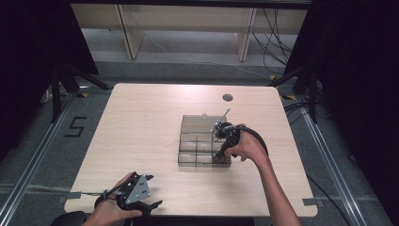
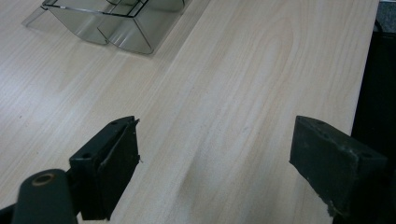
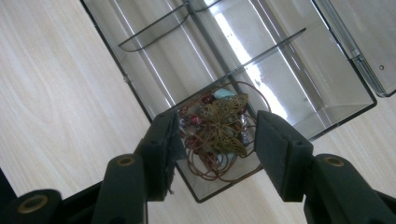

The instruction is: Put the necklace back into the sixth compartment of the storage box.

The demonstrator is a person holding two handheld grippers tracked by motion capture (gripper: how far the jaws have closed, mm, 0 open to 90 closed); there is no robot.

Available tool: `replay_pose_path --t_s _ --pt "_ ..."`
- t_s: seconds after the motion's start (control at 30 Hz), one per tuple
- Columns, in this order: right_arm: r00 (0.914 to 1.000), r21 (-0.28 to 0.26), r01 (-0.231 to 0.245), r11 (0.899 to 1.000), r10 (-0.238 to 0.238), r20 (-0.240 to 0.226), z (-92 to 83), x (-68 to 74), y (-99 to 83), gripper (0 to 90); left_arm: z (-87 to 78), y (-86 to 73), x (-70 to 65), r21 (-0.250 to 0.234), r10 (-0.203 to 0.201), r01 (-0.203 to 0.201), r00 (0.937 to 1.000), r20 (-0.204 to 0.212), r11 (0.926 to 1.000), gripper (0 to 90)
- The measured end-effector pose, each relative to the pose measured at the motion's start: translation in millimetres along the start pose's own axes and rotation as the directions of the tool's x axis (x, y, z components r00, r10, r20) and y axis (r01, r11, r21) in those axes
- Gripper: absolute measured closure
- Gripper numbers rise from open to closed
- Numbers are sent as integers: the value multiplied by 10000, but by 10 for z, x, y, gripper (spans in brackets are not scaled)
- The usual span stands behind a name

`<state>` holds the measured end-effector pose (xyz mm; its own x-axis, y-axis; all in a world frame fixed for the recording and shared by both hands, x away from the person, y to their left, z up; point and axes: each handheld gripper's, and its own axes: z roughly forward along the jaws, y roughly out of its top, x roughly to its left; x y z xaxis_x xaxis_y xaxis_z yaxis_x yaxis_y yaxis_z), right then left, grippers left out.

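Observation:
A clear plastic compartment box (image 1: pixel 188 157) sits right of the table's middle, its lid (image 1: pixel 197 123) folded open toward the far side. In its near-right compartment lies a brass butterfly pendant (image 3: pixel 224 126) with brown cord loops and red and pale blue beads. My right gripper (image 1: pixel 220 157) points down over that compartment. In the right gripper view, the right gripper (image 3: pixel 217 144) is open, its pads on either side of the pendant and clear of it. My left gripper (image 1: pixel 154 190) rests at the table's front left, and in its own view the left gripper (image 2: pixel 215 158) is wide open over bare wood.
The box's other compartments (image 3: pixel 280 70) look bare. A dark round grommet (image 1: pixel 227 97) marks the wooden table (image 1: pixel 141 122) at the far right. The box's corner (image 2: pixel 116 23) is at the top left of the left gripper view. Dark drapes and floor rails flank the table.

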<state>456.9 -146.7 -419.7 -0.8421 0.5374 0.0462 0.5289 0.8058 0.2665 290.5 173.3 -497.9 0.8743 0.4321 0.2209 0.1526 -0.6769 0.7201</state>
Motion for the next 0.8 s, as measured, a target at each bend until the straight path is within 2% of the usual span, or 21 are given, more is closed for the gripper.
replay_pose_path --t_s 0.2,0.27,0.3,0.43,0.47,0.5,0.6,0.67,0.8 --pt "10000 -122 27 9999 -25 97 -65 35 -36 490 -4 2 -7 3 -38 38 10000 11 10000 150" --pt "9998 -149 -131 9998 133 138 -83 56 -52 488 -6 3 -7 6 -35 35 10000 -15 10000 150" --pt "9999 -183 8 9998 -5 132 -90 55 -60 487 -6 3 -7 10 -33 33 10000 -16 10000 150" --pt "9999 -265 13 9996 -10 138 -120 66 -89 484 -5 3 1 66 37 -37 10000 10 10000 150" --pt "9998 -287 -114 9995 119 169 -126 76 -97 483 -3 2 -6 0 -38 38 10000 -6 10000 150" --pt "9999 -311 37 9995 -32 161 -133 68 -106 482 -2 2 -4 7 -24 24 10000 0 10000 150" --pt "9997 -385 -148 9991 155 175 -160 88 -141 477 -7 3 2 102 75 -74 10000 -46 9999 150" --pt "9997 -449 -15 9990 25 226 -165 82 -150 472 -2 2 6 124 86 -86 10000 -17 9999 150" --pt "9997 -555 -81 9984 94 232 -172 100 -185 456 0 2 4 85 54 -54 10000 -3 9999 150"
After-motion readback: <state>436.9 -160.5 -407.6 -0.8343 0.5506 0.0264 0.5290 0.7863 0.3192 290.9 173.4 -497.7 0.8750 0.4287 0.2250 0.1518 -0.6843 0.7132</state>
